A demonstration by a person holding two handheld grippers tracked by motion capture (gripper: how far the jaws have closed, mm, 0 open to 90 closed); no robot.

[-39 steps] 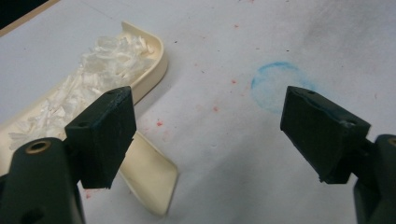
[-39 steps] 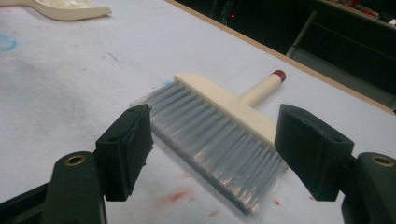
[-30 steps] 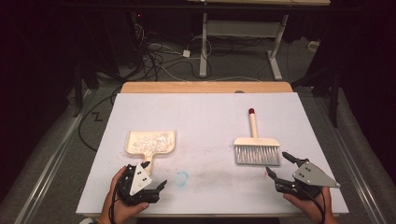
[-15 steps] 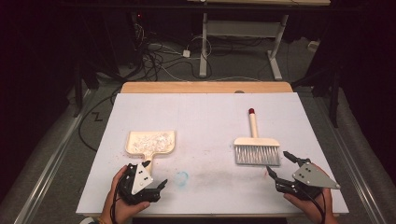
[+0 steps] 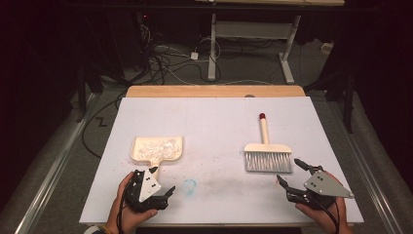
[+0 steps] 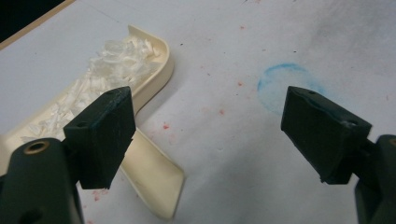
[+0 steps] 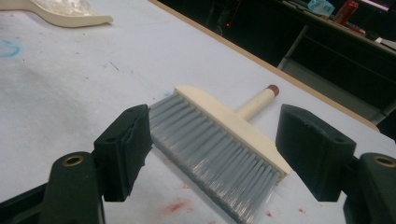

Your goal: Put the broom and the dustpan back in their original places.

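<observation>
Just beyond right gripper (image 5: 292,171), brush (image 5: 267,156)

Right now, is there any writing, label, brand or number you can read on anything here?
None is readable.
Red can on the far dark shelf: any print too blurred to read.
Cream plastic dustpan and cream brush with grey bristles: no markings visible.

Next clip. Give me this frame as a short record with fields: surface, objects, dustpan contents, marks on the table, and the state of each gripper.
surface: white table, wooden strip along its far edge
dustpan: cream, left of centre, handle toward the person
dustpan contents: white shreds
brush: cream, grey bristles toward the person, red-tipped handle pointing away
marks: blue ring near the front edge; small red specks
left gripper: open, holding nothing, beside the dustpan handle
right gripper: open, holding nothing, just short of the bristles
</observation>
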